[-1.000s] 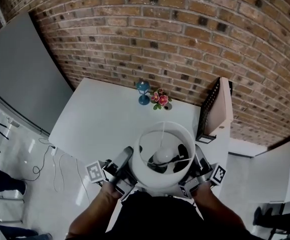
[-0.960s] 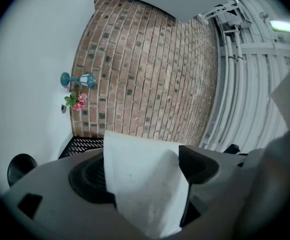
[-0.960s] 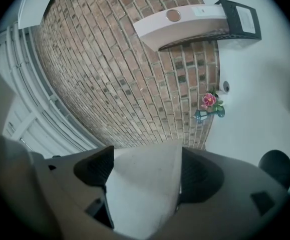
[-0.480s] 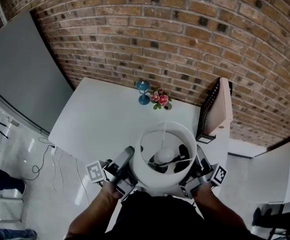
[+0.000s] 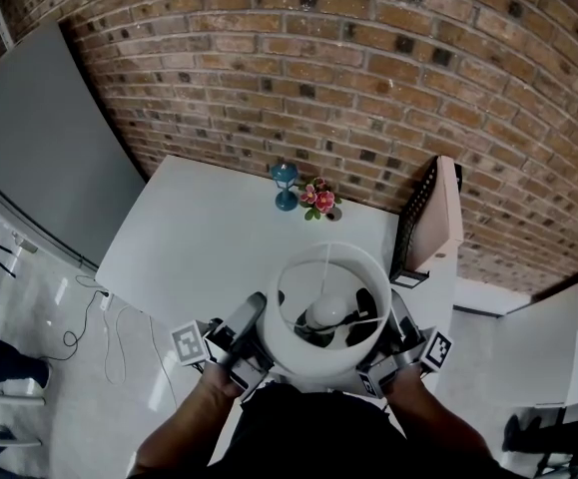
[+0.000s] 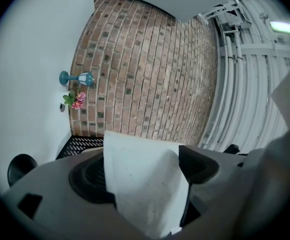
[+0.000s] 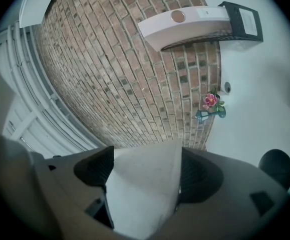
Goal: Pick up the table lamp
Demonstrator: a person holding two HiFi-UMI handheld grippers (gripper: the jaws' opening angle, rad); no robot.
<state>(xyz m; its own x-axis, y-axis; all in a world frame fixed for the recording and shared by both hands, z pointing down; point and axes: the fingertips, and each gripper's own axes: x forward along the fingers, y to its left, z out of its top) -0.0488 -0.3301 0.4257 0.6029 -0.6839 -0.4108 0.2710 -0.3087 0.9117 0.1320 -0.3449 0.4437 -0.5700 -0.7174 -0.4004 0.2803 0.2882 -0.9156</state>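
Both grippers are clamped on the lamp (image 5: 313, 365), which hangs between them right at the fingertips. On the left gripper (image 5: 269, 314) the fingers (image 6: 92, 176) pinch the white shade (image 6: 145, 184) wall, one pad inside and one outside. Same deal for the right gripper (image 5: 381, 315), its fingers (image 7: 200, 171) squeezing the opposite wall. Those two views only give a slab of shade between the pads. The head view is the one showing the bulb (image 5: 323, 312) between the inner fingers. Past the fingertips there's the table (image 5: 199, 247), then a blue cup (image 5: 286, 185) and flowers (image 5: 319, 200) by the brick wall (image 5: 368, 68). Only the right gripper view shows the round knob (image 7: 178, 16) on the white box (image 7: 195, 26).
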